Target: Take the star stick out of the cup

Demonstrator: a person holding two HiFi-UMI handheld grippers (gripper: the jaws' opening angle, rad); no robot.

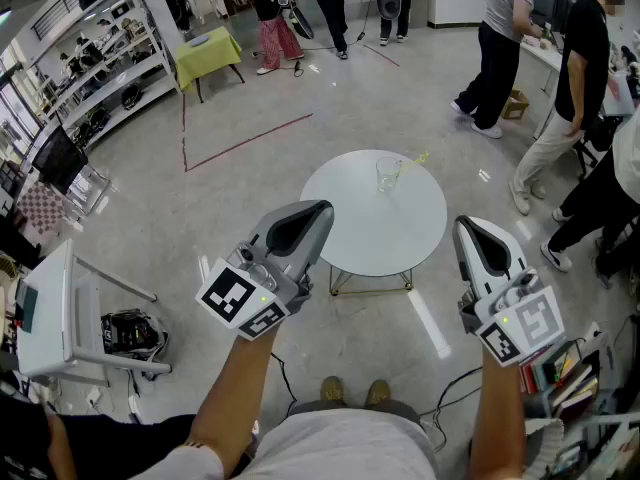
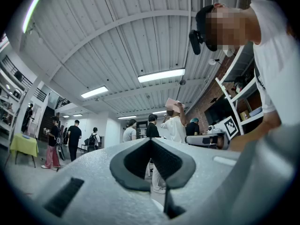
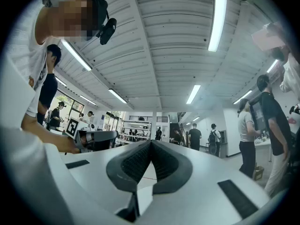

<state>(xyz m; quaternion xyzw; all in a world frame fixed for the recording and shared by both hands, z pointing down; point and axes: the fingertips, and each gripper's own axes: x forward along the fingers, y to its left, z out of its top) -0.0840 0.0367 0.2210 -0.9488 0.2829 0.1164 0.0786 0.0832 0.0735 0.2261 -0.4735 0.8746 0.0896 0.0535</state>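
A clear cup (image 1: pixel 388 174) stands on the far side of a round white table (image 1: pixel 370 230). A thin yellowish star stick (image 1: pixel 411 161) leans out of it toward the right. Both grippers are held up close to the person's body, well short of the table and the cup. The left gripper (image 1: pixel 318 209) is shut with nothing in it; in its own view the jaws (image 2: pixel 151 140) meet and point up at the ceiling. The right gripper (image 1: pixel 467 227) is also shut and empty, its jaws (image 3: pixel 151 142) touching. Neither gripper view shows the cup.
Several people stand at the back and along the right side (image 1: pixel 497 48). A yellow-green table (image 1: pixel 207 53) and shelves (image 1: pixel 100 78) are at the back left. A white cart (image 1: pixel 50 318) stands at the near left. Red tape lines (image 1: pixel 245 140) mark the floor.
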